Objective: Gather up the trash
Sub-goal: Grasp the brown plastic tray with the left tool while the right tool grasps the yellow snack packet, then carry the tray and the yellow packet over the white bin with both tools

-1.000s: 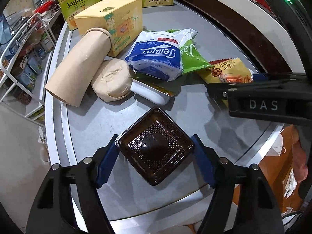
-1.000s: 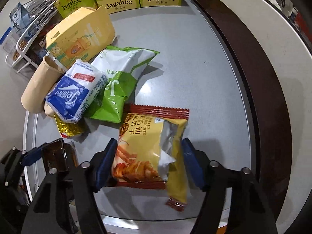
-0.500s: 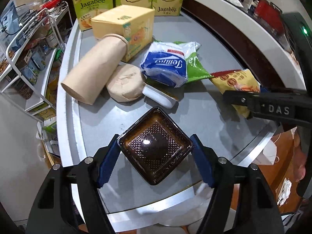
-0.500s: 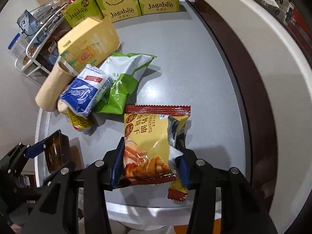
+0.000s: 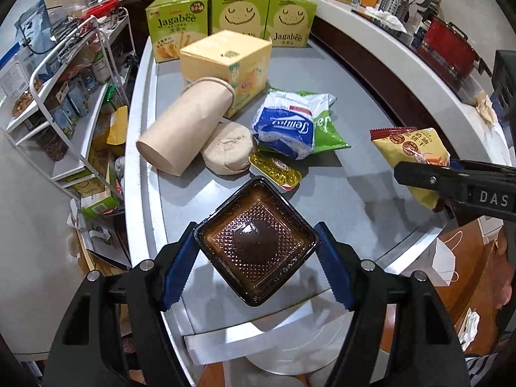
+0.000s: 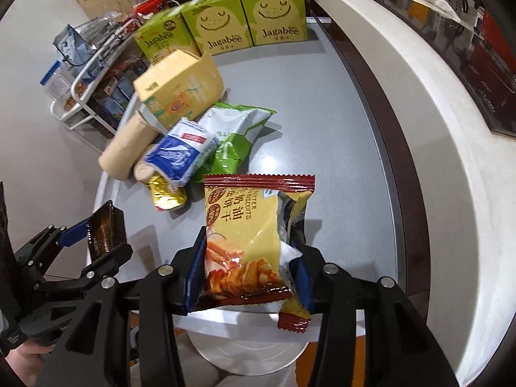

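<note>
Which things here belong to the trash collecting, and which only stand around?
Job:
- brown plastic tray, in left gripper
- yellow biscuit wrapper, in right gripper
- gold butter tub
- green bag

Around:
- Jagabee boxes
- white wire rack

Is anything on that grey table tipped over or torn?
Yes. The brown paper cup lies on its side against the yellow box, and the biscuit wrapper in the right tongs is torn open along one side.
</note>
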